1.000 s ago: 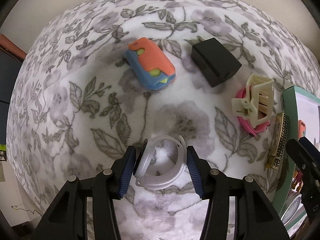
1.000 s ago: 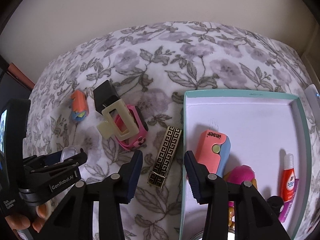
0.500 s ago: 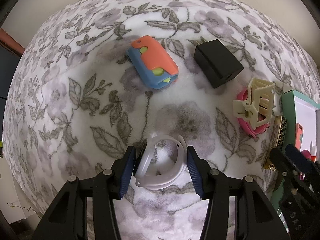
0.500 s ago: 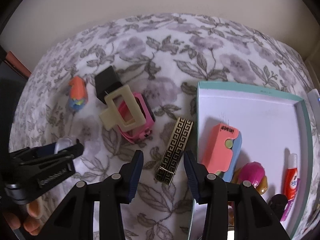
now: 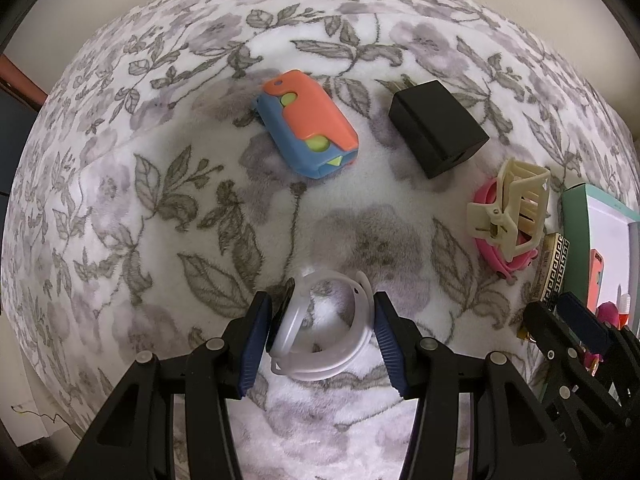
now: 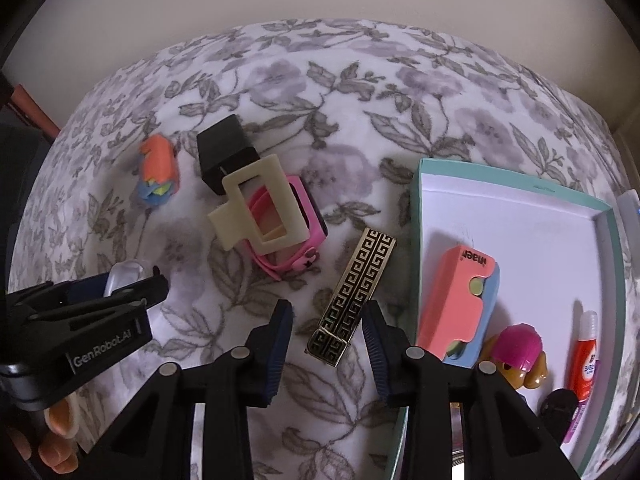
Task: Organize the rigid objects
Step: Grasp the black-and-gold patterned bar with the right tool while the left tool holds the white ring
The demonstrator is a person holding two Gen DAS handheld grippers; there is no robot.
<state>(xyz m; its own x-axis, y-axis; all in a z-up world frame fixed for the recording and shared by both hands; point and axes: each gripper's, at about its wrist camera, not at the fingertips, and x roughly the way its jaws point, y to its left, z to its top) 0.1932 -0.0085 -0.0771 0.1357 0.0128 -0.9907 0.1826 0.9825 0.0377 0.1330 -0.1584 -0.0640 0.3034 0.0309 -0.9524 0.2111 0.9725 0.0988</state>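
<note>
two tongs work at once: left tongs (image 5: 322,334) clamped on the white watch band (image 5: 320,332), right tongs (image 6: 326,330) apart, straddling the gold-patterned bar (image 6: 354,296); next, squeeze it, then carry to the teal box (image 6: 516,188), lower right.

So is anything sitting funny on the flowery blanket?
Yes. The cream hair claw is piled on top of the pink band instead of lying flat, and it tilts. Everything else on the blanket lies flat and apart.
</note>
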